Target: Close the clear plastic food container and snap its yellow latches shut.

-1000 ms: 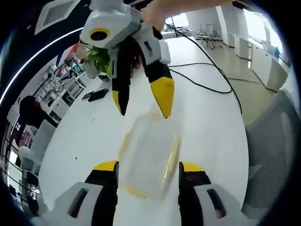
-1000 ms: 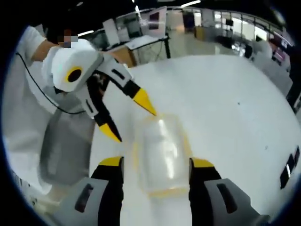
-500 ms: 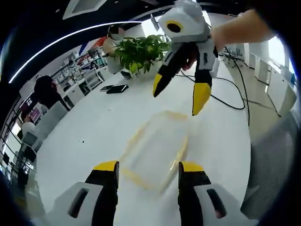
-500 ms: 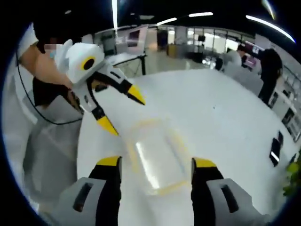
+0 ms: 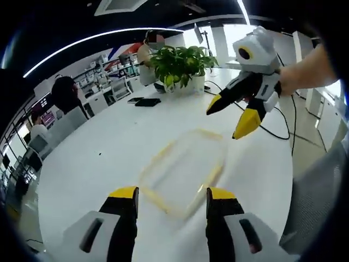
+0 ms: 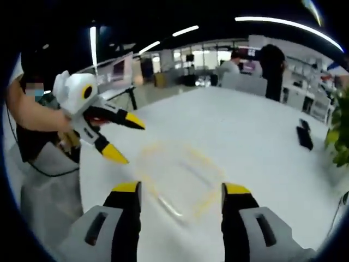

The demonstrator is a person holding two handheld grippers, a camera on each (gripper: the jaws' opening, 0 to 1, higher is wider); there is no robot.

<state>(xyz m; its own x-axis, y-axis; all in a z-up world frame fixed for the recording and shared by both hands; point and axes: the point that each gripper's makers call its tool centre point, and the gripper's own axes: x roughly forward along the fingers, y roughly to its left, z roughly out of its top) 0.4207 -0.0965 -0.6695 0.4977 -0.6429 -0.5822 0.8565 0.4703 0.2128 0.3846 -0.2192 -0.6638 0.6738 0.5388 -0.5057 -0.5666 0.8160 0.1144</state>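
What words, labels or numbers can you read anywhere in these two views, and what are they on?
No text can be read.
Container: clear with yellow rim, blurred, no label visible.
Left gripper and right gripper: yellow and black markings, no lettering.
Dark flat items on the table near the plant: too small to read.
Background shelves and signs: too blurred to read.

Both hand-held grippers, left (image 6: 121,138) and right (image 5: 233,118), have drawn back and up from the container (image 5: 182,172), jaws apart.

Both views look down from opposite sides, sharing the container (image 5: 182,172) (image 6: 177,177) on the white table (image 5: 103,147) (image 6: 262,131).
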